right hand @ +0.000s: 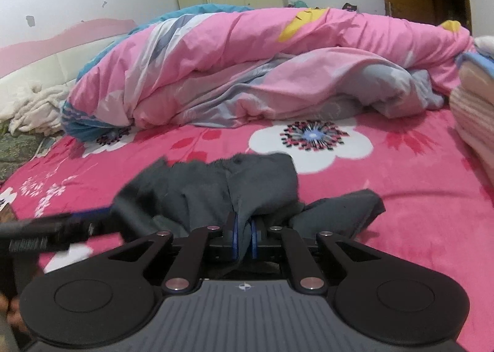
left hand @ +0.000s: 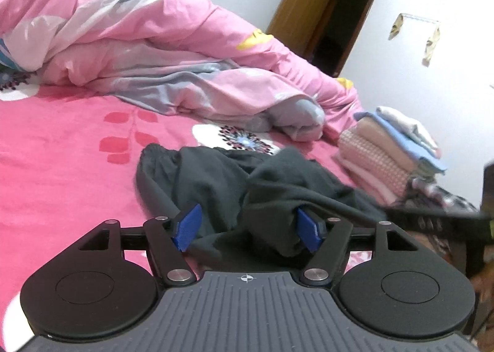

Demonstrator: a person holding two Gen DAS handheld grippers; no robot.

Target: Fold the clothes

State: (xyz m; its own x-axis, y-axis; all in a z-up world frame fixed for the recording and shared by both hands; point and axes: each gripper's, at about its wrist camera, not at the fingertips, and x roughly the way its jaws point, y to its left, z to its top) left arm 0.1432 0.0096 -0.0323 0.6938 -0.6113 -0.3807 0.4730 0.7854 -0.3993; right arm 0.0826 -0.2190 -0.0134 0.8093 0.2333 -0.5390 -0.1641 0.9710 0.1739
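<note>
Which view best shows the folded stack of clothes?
The left wrist view: the stack sits whole at the right of the bed, its pink, blue and pale layers all distinguishable. The right wrist view catches only its edge, cut off by the frame's right side.

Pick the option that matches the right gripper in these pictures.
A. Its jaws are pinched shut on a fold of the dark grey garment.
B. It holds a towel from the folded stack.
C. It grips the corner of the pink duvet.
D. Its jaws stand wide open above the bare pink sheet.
A: in the right wrist view the right gripper has its blue pads nearly together, with a fold of the dark grey garment squeezed between them.
</note>
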